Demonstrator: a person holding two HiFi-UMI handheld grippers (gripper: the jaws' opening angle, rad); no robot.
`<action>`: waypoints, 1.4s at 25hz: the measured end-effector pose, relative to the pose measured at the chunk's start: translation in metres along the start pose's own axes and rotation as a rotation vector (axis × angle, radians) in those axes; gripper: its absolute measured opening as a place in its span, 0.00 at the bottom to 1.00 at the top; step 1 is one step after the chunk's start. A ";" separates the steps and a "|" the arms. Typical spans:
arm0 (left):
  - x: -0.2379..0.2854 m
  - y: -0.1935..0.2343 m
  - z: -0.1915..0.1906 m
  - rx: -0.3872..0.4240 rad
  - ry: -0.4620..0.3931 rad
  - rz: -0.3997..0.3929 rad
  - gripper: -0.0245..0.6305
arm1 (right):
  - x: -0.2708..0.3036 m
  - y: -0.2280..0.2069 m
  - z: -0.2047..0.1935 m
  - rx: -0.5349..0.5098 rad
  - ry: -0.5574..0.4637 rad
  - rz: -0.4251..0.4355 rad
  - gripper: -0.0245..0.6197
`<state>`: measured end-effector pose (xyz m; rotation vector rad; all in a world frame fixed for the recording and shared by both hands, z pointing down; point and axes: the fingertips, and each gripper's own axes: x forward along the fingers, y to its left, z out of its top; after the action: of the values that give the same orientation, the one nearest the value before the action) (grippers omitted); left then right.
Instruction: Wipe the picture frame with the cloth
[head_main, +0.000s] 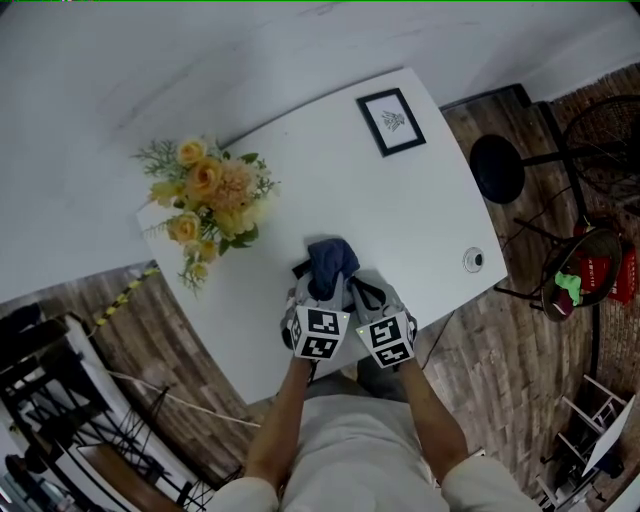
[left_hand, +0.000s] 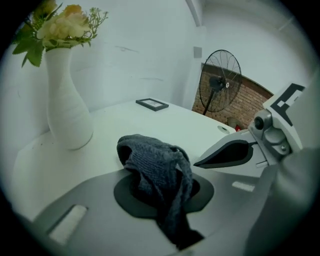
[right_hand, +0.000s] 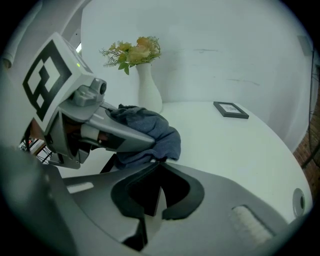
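Now left gripper (left_hand: 162, 197) pinches crumpled grey knit cloth (left_hand: 155, 160); right gripper (right_hand: 157, 192) closed.

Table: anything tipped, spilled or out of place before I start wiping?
Nothing stands out. The vase stands upright, the picture frame lies flat at the table's far corner, and the cloth hangs bunched in the shut left gripper.
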<state>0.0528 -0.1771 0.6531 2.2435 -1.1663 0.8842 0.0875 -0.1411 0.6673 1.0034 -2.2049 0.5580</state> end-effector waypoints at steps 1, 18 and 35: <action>0.001 0.002 -0.002 -0.002 0.011 0.004 0.16 | 0.000 0.000 0.000 -0.002 -0.001 -0.001 0.04; -0.012 0.015 -0.021 -0.034 0.070 0.012 0.16 | 0.000 -0.001 -0.001 0.005 0.000 -0.040 0.05; -0.059 0.034 -0.066 -0.045 0.117 0.084 0.16 | 0.001 -0.003 -0.001 0.041 -0.013 -0.034 0.05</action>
<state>-0.0229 -0.1206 0.6602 2.0909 -1.2214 0.9985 0.0895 -0.1426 0.6693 1.0668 -2.1917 0.5855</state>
